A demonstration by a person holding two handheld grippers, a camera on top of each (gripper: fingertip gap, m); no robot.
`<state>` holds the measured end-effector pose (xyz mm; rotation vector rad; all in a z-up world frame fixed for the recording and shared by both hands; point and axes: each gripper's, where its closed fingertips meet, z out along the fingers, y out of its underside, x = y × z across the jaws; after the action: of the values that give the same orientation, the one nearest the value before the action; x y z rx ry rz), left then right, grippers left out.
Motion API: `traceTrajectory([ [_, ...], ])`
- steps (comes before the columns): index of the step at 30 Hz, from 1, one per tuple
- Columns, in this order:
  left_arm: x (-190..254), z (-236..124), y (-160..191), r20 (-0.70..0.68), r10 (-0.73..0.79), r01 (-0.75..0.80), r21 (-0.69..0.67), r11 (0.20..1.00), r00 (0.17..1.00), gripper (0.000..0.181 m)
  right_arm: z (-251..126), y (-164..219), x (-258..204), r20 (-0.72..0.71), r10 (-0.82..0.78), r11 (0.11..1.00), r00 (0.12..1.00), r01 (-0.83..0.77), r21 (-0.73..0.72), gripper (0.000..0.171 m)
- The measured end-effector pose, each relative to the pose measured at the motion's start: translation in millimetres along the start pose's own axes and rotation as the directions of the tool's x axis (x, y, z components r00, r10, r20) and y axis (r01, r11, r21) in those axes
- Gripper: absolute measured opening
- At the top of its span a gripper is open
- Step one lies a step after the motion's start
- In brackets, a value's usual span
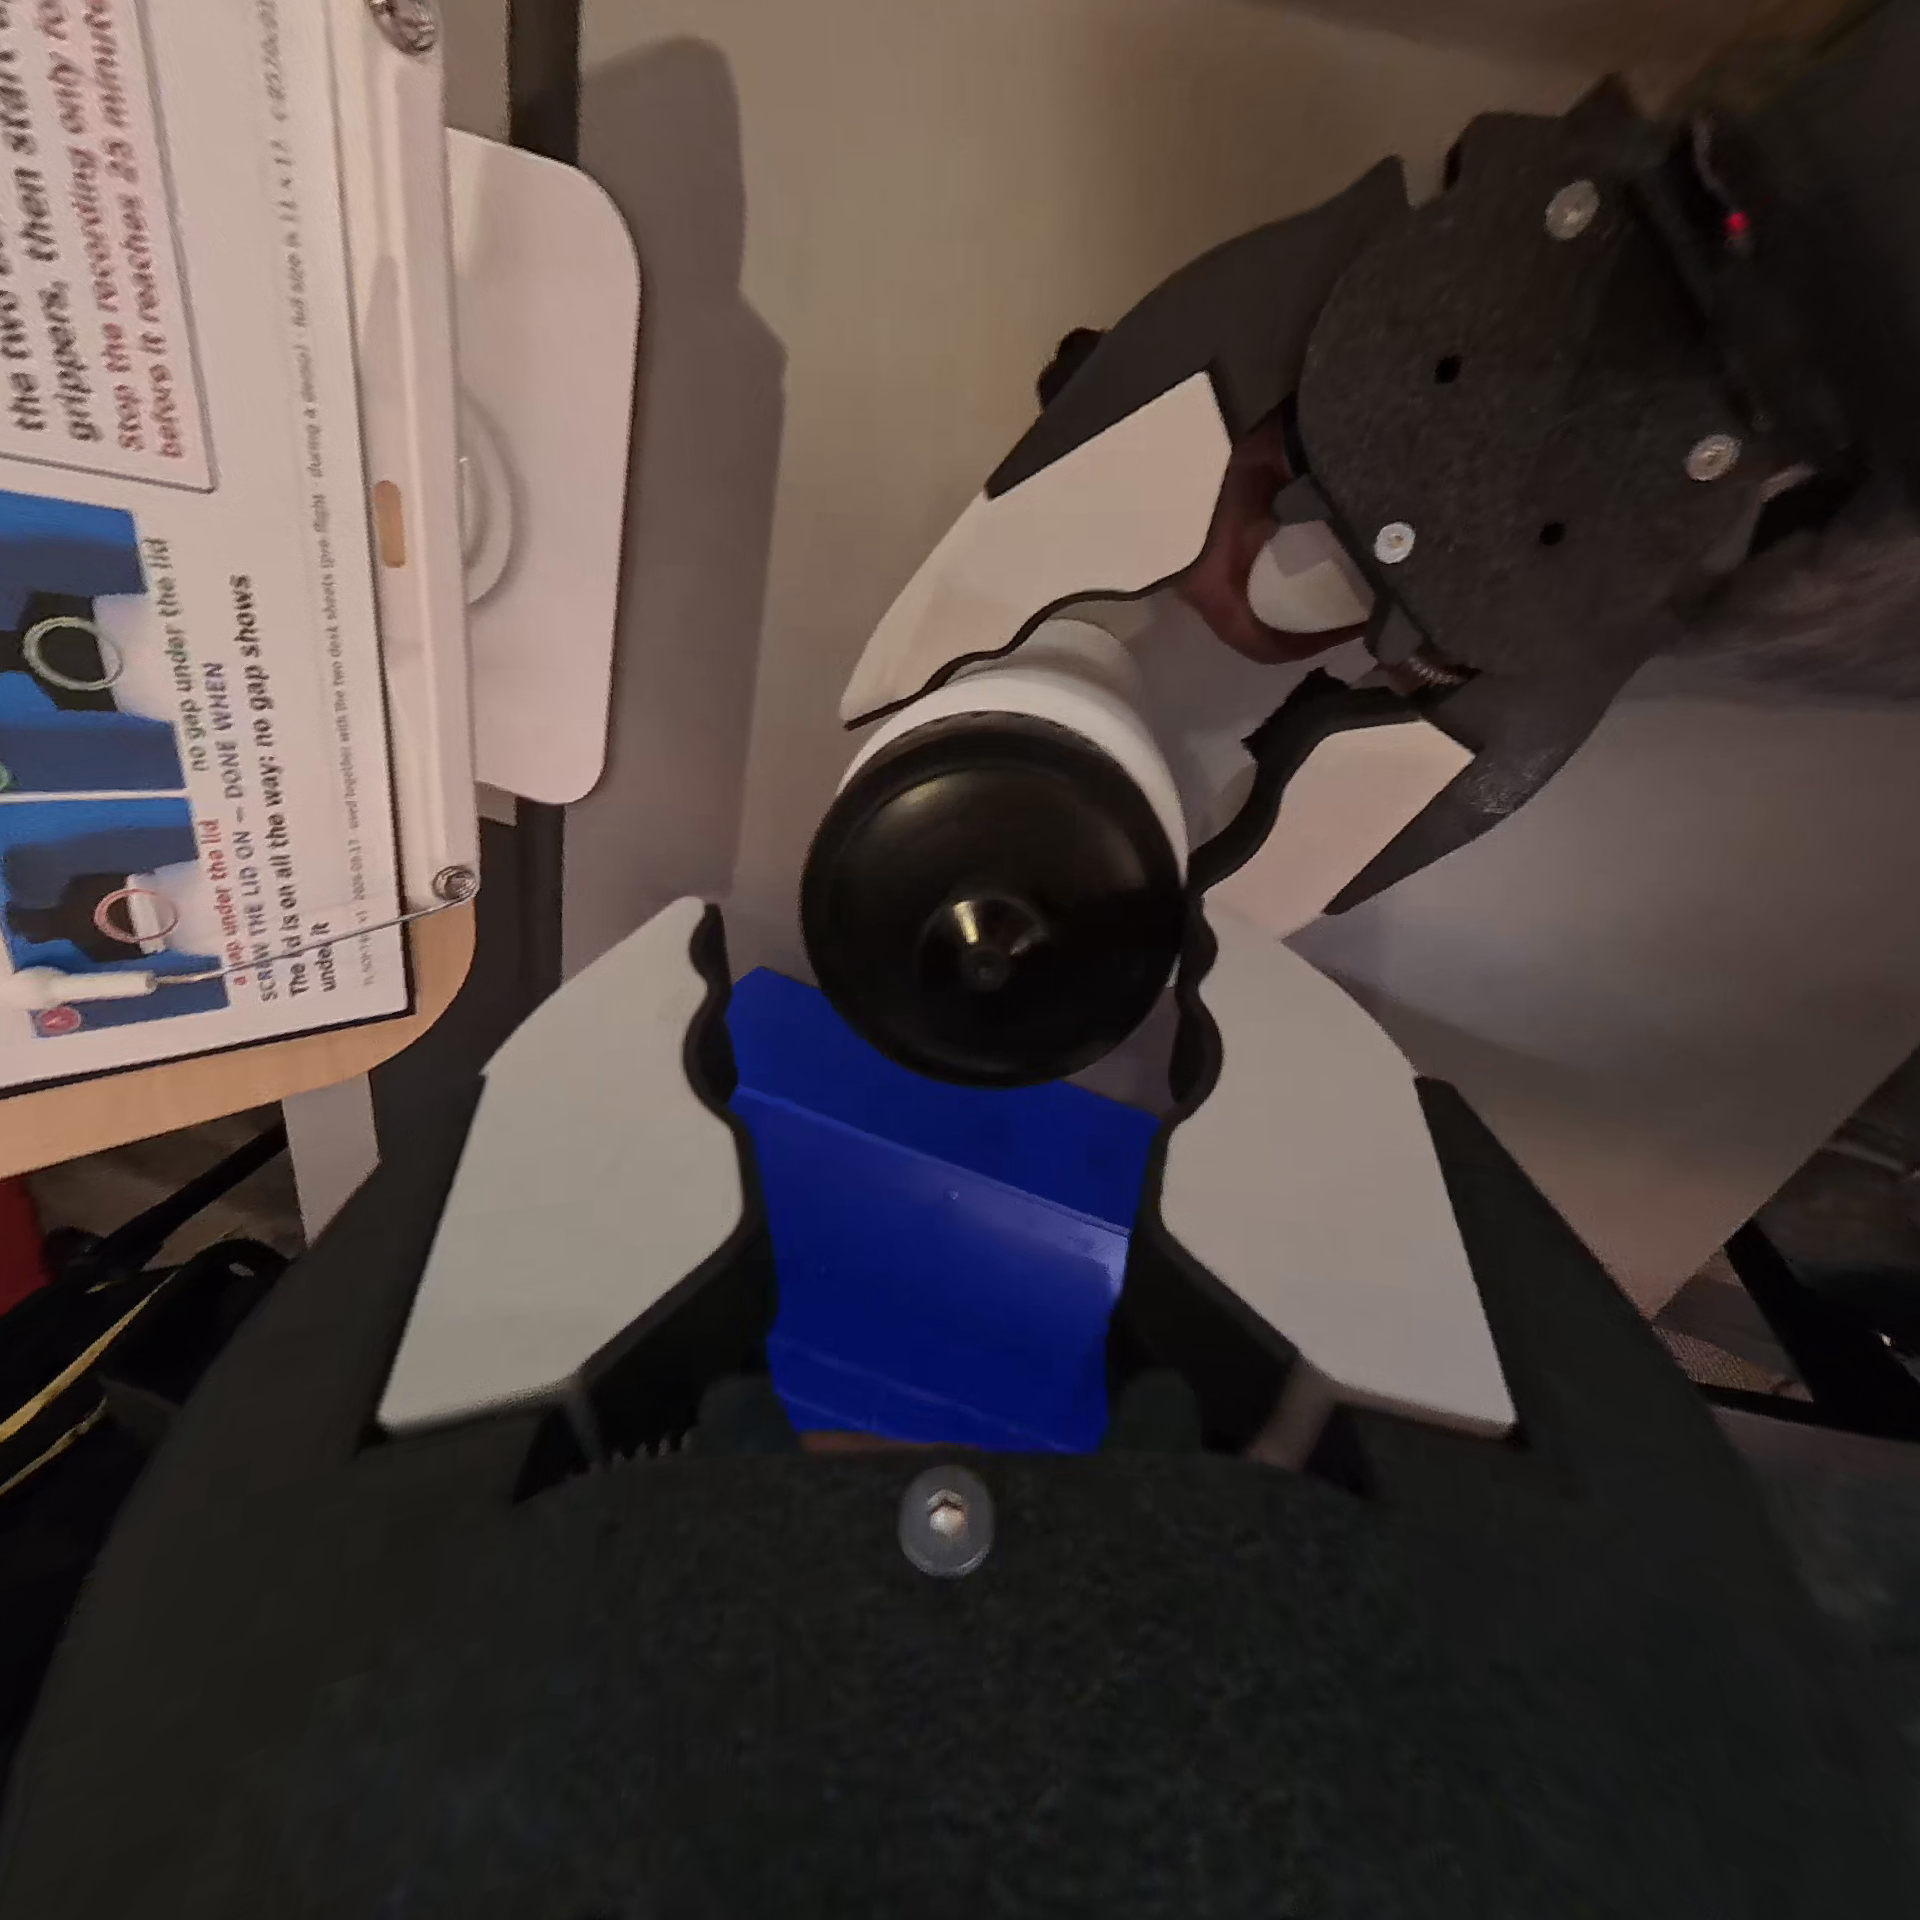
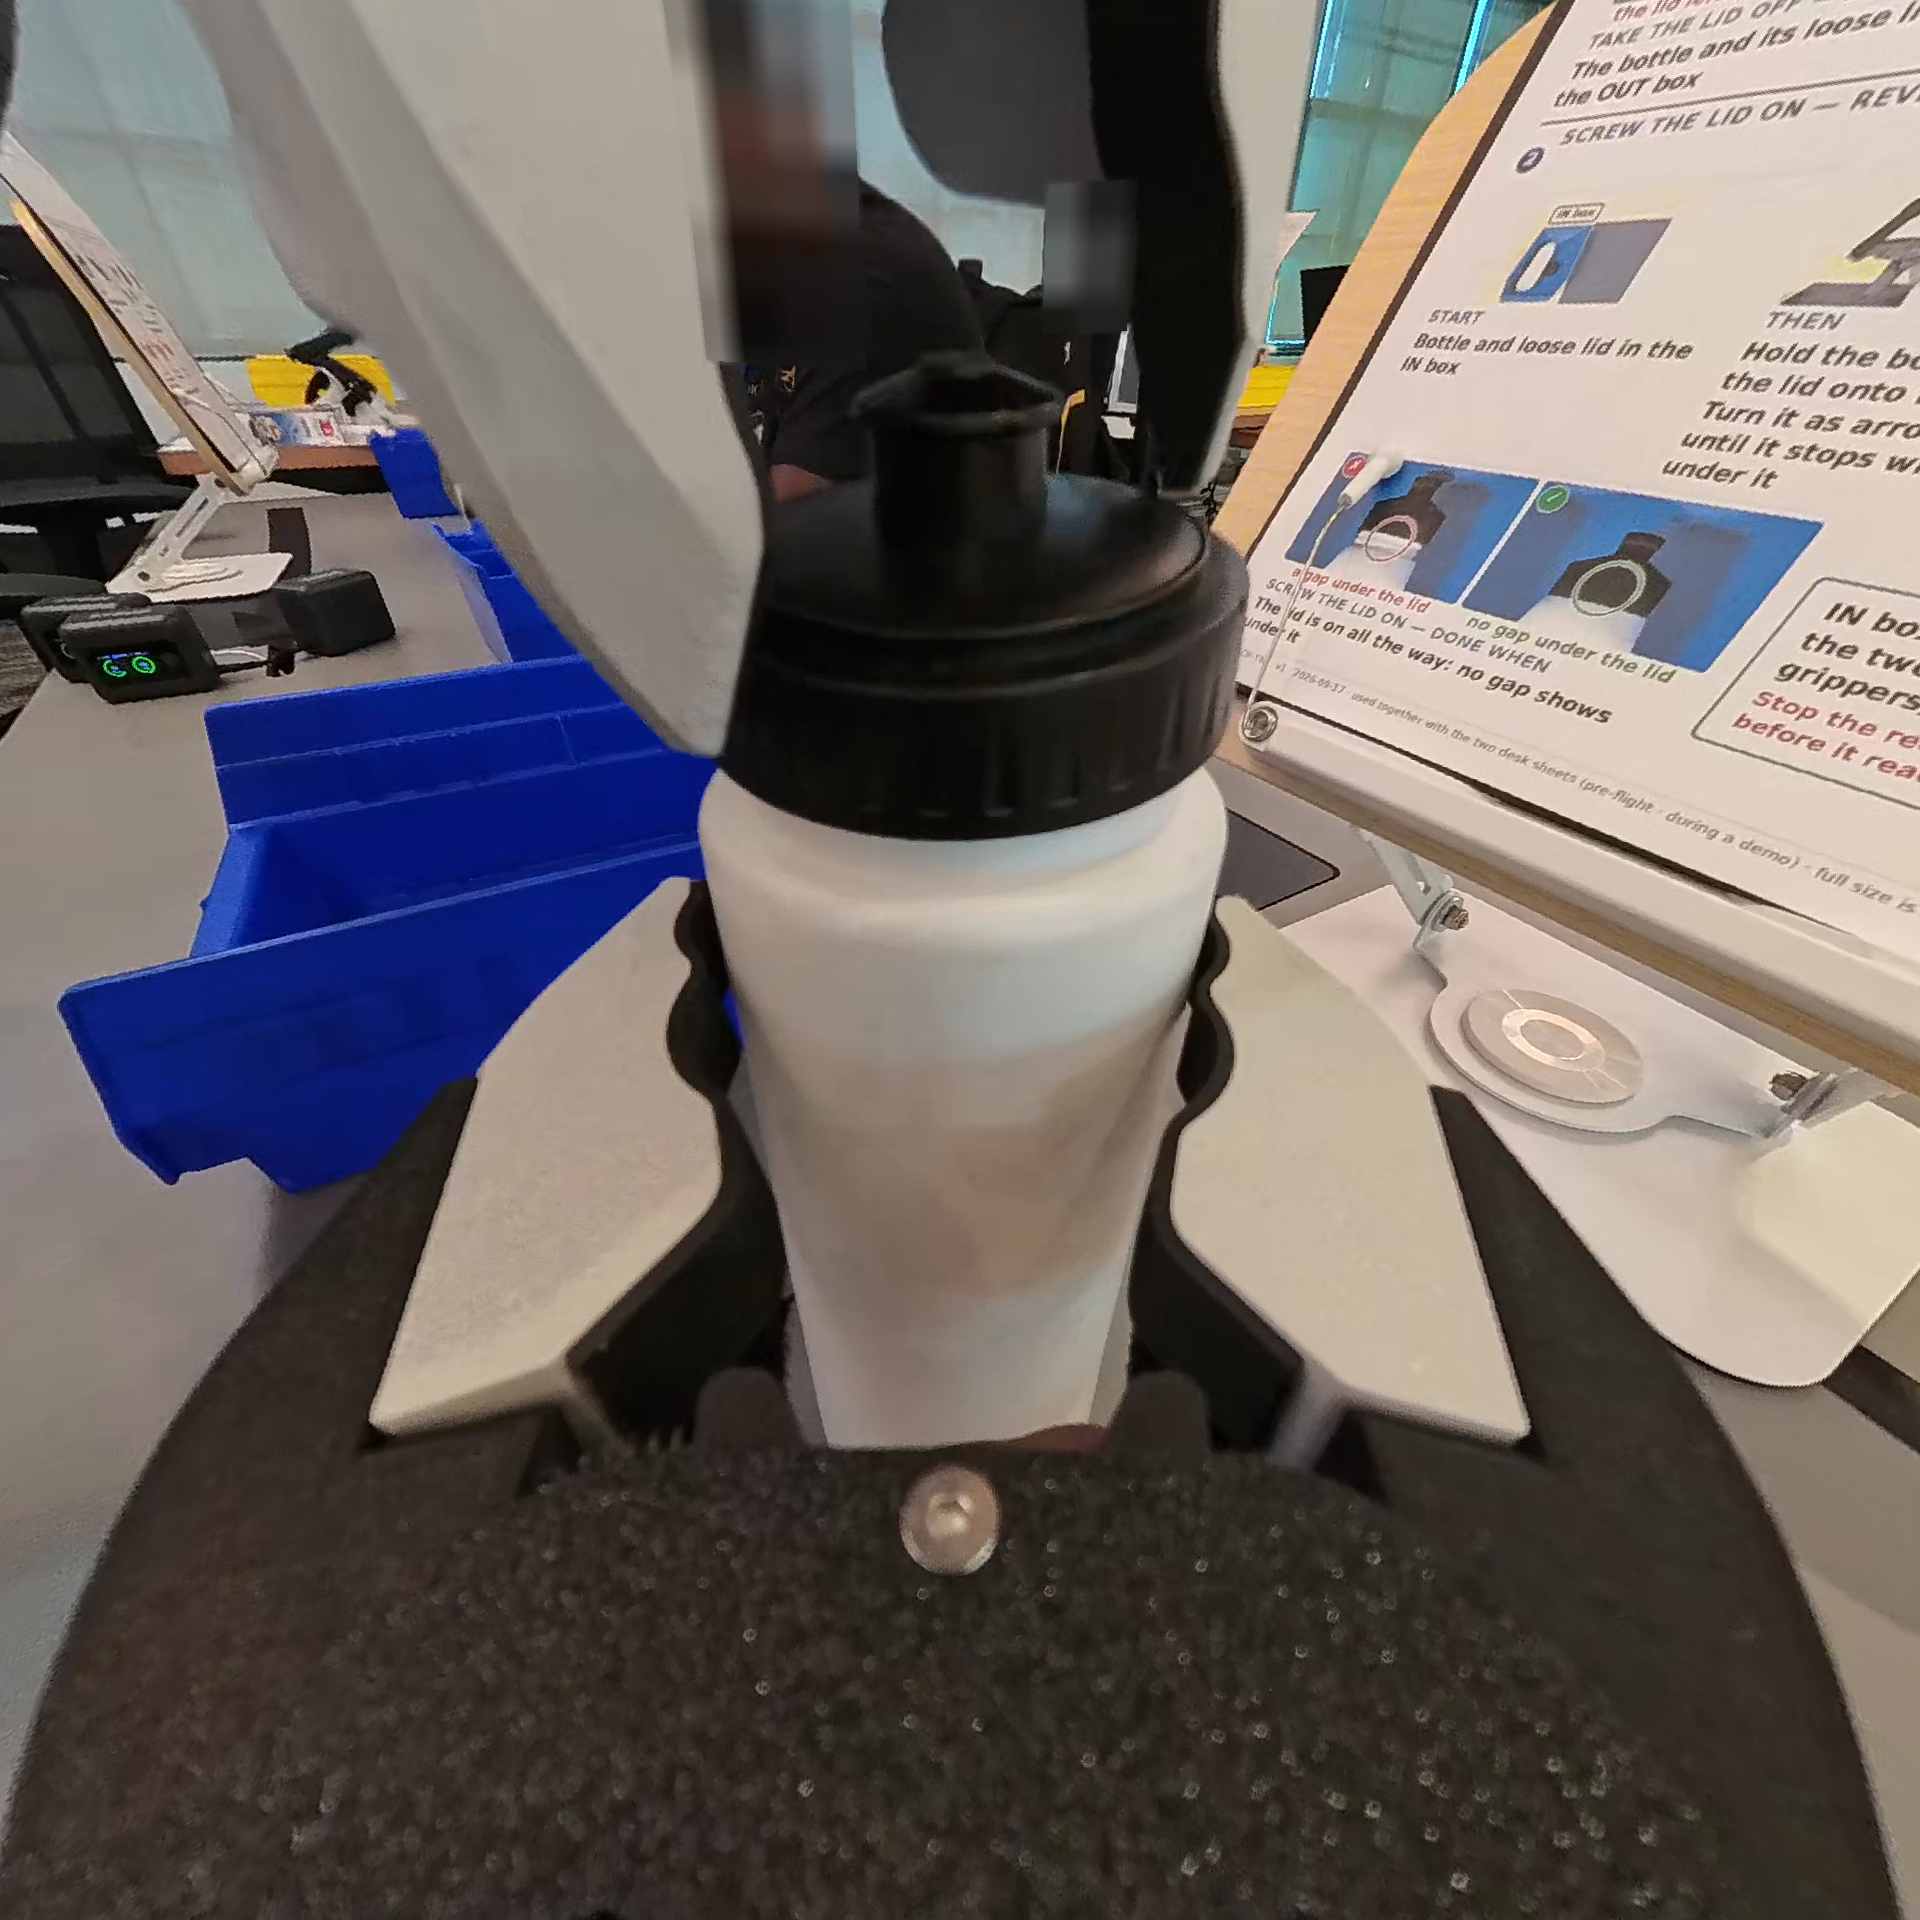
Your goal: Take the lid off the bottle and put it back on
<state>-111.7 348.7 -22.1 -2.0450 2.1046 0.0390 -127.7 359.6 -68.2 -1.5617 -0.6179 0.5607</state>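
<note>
The right gripper (image 2: 951, 1039) is holding the white sports bottle (image 2: 966, 1039) by its body, jaws clamped on either side of it just below the shoulder, so the bottle is standing upright in front of that camera with the blue bins (image 2: 416, 883) behind it on the left and the instruction board (image 2: 1662, 416) behind it on the right. The black screw lid (image 2: 987, 665) is sitting on the bottle's neck, with no gap showing under its ribbed skirt from this side.

The left gripper (image 1: 945, 997) is coming in from above the bottle, looking straight down on the lid's dome and spout (image 1: 982, 945). Its jaws are standing apart around the lid; one appears to be touching the rim while the other has a blue bin (image 1: 935, 1195) showing in the gap beside it, so they are not yet clamped.

Judging by this, the step in hand is taking hold of the lid. Whether it is about to be unscrewed or is being seated again cannot be told. The next move calls for centring the left jaws on the ribbed skirt, closing firmly, then twisting while the right gripper is keeping the bottle from turning.
</note>
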Motion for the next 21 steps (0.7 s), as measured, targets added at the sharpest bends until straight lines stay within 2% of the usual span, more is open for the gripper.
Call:
traceTrajectory([
  [4,5.5,1.3,-0.4,-0.039,-0.007,0.007,-0.014,1.0,0.999,0.07,0.3,-0.1,-0.2,0.0,0.0,1.0,1.0,0.0,0.0,0.085],
  [13,-1.1,-9.3,-0.4,-0.09,-0.141,0.142,-0.003,0.99,0.986,0.07,0.3,0.0,-0.4,-0.001,-0.001,1.0,1.0,0.001,-0.001,0.085],
  [21,4.9,-0.3,-2.8,-0.134,-0.258,0.26,-0.005,0.966,0.957,0.069,0.2,0.0,-0.6,-0.001,-0.001,1.0,1.0,0.001,-0.002,0.085],
])
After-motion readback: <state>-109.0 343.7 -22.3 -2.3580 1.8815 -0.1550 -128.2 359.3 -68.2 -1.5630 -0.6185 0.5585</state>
